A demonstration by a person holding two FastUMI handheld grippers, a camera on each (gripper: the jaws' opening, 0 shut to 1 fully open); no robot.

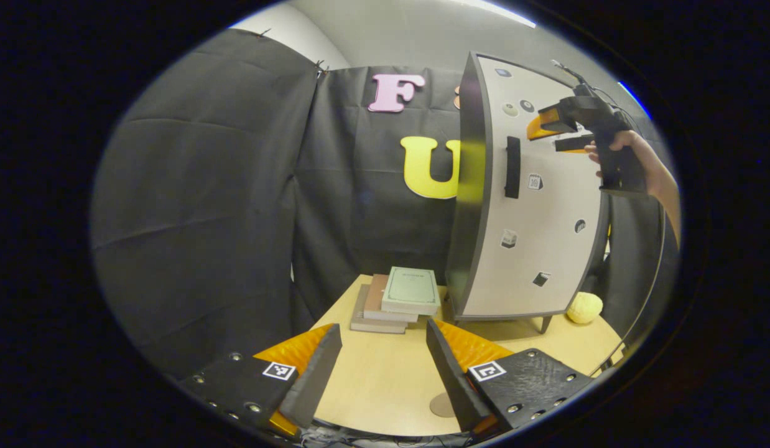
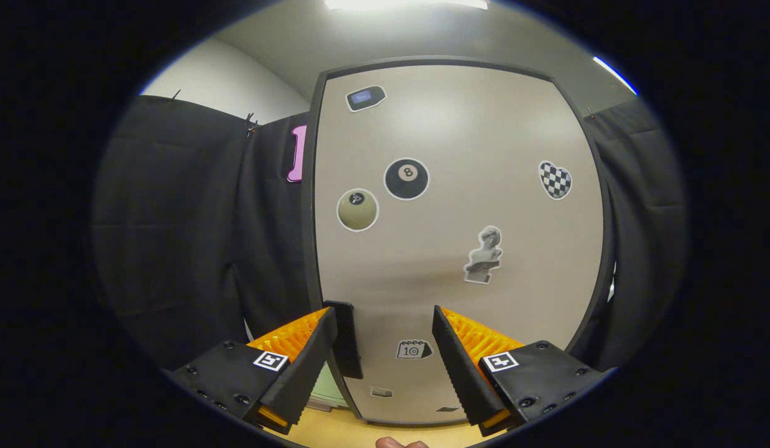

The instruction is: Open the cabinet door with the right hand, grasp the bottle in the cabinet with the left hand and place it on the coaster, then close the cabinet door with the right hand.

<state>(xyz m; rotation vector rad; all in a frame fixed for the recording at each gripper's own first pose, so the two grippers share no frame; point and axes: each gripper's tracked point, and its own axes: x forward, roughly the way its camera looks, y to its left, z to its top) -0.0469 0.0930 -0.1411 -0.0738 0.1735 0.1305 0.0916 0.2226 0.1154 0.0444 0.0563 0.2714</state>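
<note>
Staged recording booth, not a home: black cloth walls [image 1: 204, 186] hang ahead of the left claw [image 1: 379, 367], a plain ceiling above. Beyond it, a small desk [image 1: 385, 373] carries a sticker-covered cabinet [image 1: 534, 205] and stacked books [image 1: 397, 298].

The closed cabinet door [image 2: 459, 236] hides all that is inside the cabinet. Below the door, in the left gripper view, the coaster [image 1: 442, 405] is half covered by a finger of the left gripper [image 1: 383, 367]. In the right gripper view the handle [image 2: 347, 339] on the door's left side is partly behind a finger of the right gripper [image 2: 382, 364]. The stickers low on the door are too small to tell.
</note>
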